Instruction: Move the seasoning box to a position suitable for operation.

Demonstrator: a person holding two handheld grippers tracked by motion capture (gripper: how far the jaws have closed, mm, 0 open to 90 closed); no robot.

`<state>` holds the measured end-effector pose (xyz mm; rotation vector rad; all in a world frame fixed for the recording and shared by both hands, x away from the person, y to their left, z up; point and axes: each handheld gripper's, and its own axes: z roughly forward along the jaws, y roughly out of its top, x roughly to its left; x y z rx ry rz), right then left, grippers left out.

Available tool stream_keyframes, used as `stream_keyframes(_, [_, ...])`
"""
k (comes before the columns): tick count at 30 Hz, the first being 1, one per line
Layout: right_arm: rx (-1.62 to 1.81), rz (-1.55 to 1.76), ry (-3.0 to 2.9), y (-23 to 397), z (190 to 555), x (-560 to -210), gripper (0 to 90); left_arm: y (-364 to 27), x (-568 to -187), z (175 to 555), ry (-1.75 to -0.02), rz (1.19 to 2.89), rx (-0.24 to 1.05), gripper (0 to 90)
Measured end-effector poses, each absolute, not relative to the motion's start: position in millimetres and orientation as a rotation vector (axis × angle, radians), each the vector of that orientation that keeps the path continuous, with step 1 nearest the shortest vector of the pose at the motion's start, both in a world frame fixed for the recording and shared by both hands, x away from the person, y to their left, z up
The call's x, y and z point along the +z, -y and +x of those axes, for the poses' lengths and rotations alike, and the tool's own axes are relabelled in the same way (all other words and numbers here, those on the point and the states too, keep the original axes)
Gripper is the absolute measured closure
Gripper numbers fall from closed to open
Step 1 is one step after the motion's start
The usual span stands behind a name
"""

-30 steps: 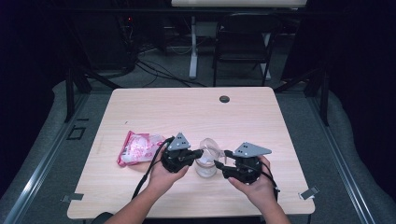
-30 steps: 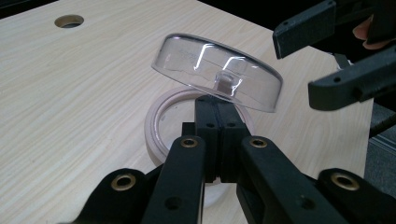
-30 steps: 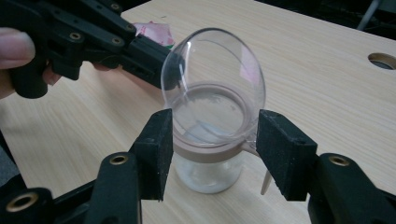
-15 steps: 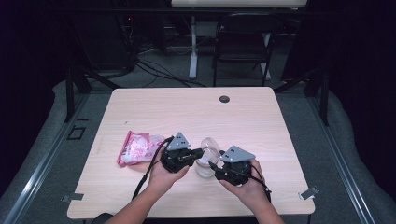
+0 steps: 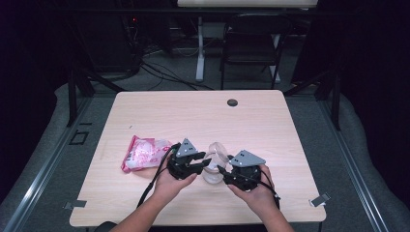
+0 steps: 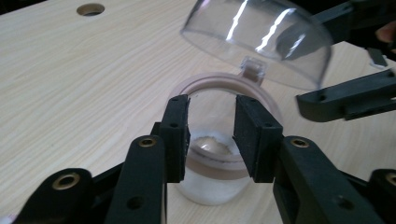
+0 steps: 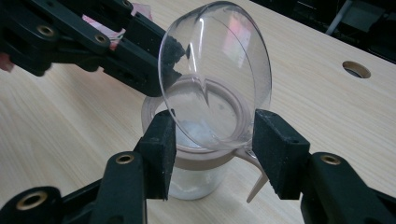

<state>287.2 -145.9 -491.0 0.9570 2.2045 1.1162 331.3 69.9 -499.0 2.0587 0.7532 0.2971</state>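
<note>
A: From the high view, where's the jar (image 5: 212, 170)?
B: Upright on the tabletop (image 5: 203, 116) near its front edge, between the two hands. The left tool (image 5: 202, 162) is just to its left, the right tool (image 5: 223, 171) just to its right. A pink packet (image 5: 143, 152) lies farther left.

A: And the left tool's view?
B: Its jaws stand apart before the jar's rim, gripping nothing; they have just been opening. The clear domed lid (image 6: 261, 42) hangs tilted behind the rim on its hinge, and the jar's axis runs straight up.

A: The right tool's view?
B: Its jaws flank the lid (image 7: 217, 74) and have just been closing slightly. Whether the pads press it, I can't tell.

A: What differs from a second back?
B: The right hand has drawn in toward the jar. The lid lies nearer the right tool, so I'd judge that hand swings it next.
</note>
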Motion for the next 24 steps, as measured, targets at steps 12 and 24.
stream_keyframes(12, [1.140, 0.971, -2.198, 148, 288, -491, 50.3, -71, -512, 339, -0.814, 2.061, 0.280, 61.0])
stream_keyframes(24, [1.154, 0.997, -2.192, 152, 289, -493, 52.5, -70, -513, 338, -0.812, 2.057, 0.280, 63.2])
